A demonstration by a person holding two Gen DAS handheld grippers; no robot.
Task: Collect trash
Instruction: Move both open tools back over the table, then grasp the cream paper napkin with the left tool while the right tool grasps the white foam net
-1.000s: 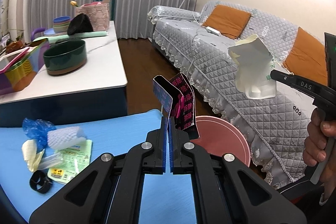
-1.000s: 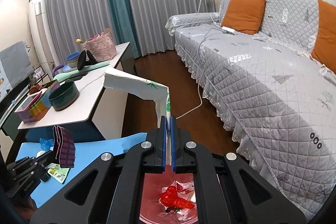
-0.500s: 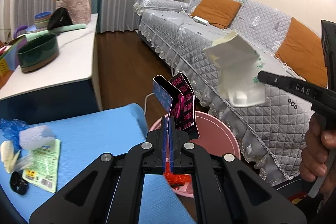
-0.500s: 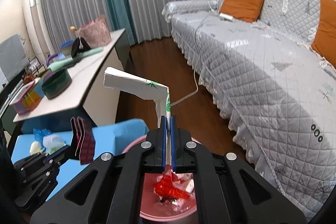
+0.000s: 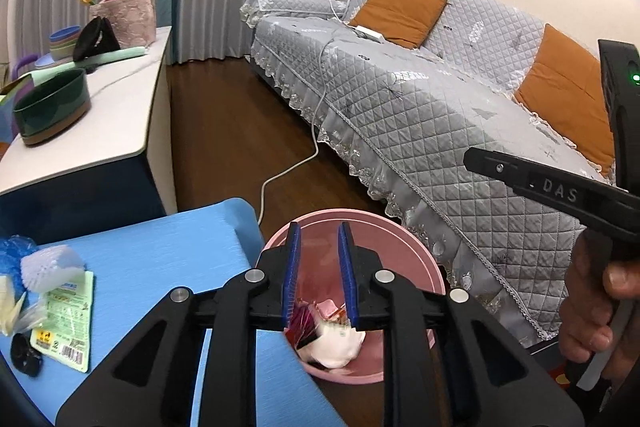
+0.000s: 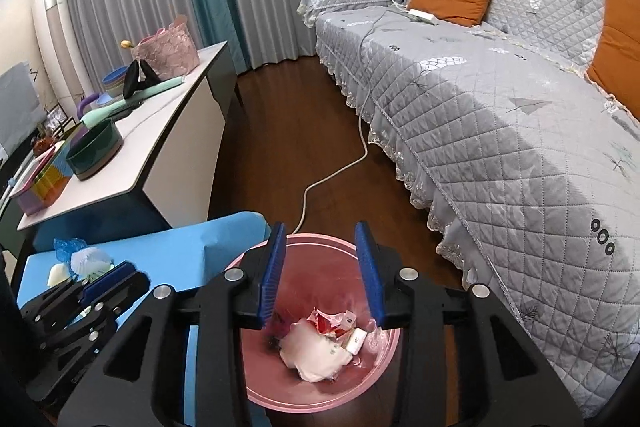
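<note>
We're at the drop-off bit: both grippers sit over the pink bin, w/ nothing in either.

Going L to R in the left wrist view. At about 8 o'clock on the blue table there's the leftover trash: blue crinkly plastic, white foam net sleeve, green snack packet just beside it, plus a small black ring near the edge. That's the next haul imo.

Then the left gripper at 6 o'clock. Jaws have just been opening, now parted a modest way, nothing between them. The dark pink-printed wrapper already lies in the bin below, touching the white crumpled carton.

Far right, around 3–4 o'clock, the right gripper comes in, held by a hand. In its own view the jaws have just been opening too, gap wider than the left's, empty, bin straight underneath. Red wrapper and carton are down there.

Tips to do it well:
- keep jaws apart till both pieces are clearly settled below the rim, no re-pinching
- lift straight up before swinging back to 8–9 o'clock, else the fingers could clip the rim and tip the bin
- bin sits just off the table's corner, near the white cable on the floor, so don't nudge it
- foam sleeve looks squashy, packet flat, so prob grab the packet by an edge.
</note>
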